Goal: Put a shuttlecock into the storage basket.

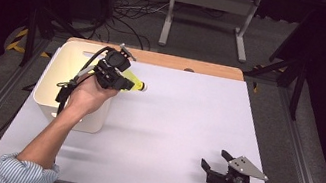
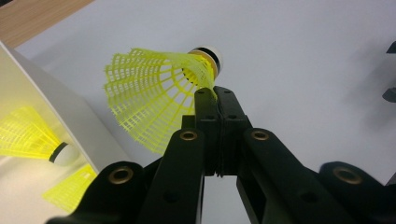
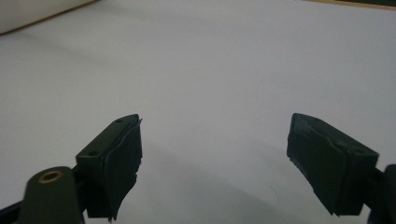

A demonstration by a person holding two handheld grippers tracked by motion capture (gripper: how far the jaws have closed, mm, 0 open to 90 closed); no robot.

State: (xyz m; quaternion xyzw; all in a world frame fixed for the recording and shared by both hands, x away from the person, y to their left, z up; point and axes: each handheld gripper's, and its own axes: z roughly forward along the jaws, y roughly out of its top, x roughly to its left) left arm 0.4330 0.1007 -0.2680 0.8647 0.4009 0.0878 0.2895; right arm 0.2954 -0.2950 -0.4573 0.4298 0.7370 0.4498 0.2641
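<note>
the left gripper [image 1: 127,84] is held just beside the right wall of the white bin [image 1: 48,96], out over the table [image 1: 170,123]. its jaws are closed tight together, and the rim of a yellow shuttlecock's [image 2: 154,93] mesh skirt is pinched between them. in the left gripper view the shuttlecock is seen tilted, with its white cork tip [image 2: 212,58] pointed away from the bin and its open skirt turned toward the bin. in the high view the shuttlecock [image 1: 135,85] is seen sticking out from the gripper just past the bin's right rim, above the white table sheet.

inside the bin, 2 more yellow shuttlecocks are seen in the left gripper view: one [image 2: 32,137] lying on its side with its white tip [image 2: 65,154] toward the bin's near wall, and a second [image 2: 70,189] partly cut off lower down.

the right gripper [image 1: 217,162] is held well apart from the bin, near the table's front right corner. its jaws are spread wide and nothing is held between them; in the right gripper view [image 3: 215,158] bare table sheet is seen between the 2 black pads. a strip of the bin [image 3: 37,11] is seen at the top left of that view, far off.
</note>
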